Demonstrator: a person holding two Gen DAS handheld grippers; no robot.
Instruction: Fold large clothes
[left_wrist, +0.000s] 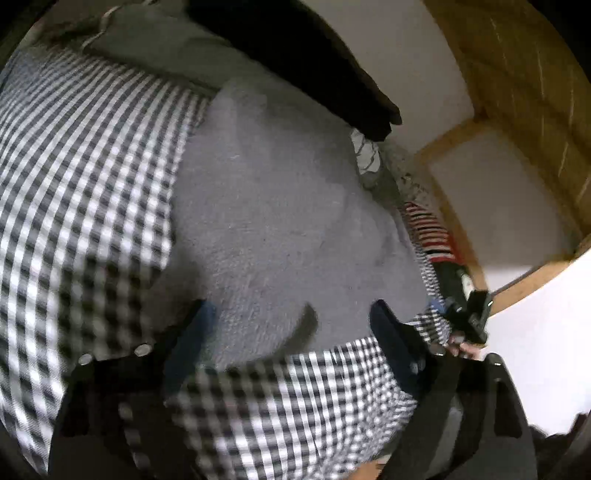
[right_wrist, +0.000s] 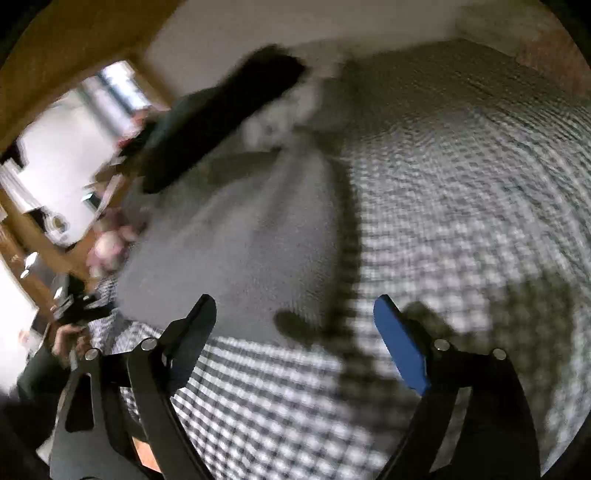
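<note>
A large grey garment (left_wrist: 280, 206) lies spread on a black-and-white checked bedspread (left_wrist: 85, 177). My left gripper (left_wrist: 291, 314) is open just above the garment's near edge, holding nothing. In the right wrist view the same grey garment (right_wrist: 236, 243) lies left of centre on the checked bedspread (right_wrist: 461, 206). My right gripper (right_wrist: 295, 314) is open above the garment's near edge, empty. The other gripper (right_wrist: 74, 310) shows at the far left, and the right gripper (left_wrist: 469, 314) shows at the right of the left wrist view. Both views are motion-blurred.
A black garment (left_wrist: 317, 62) lies past the grey one at the bed's far side, and it also shows in the right wrist view (right_wrist: 221, 114). A red-and-white striped cloth (left_wrist: 432, 229) lies at the bed's edge. A wooden frame (left_wrist: 517, 92) and white wall stand beyond.
</note>
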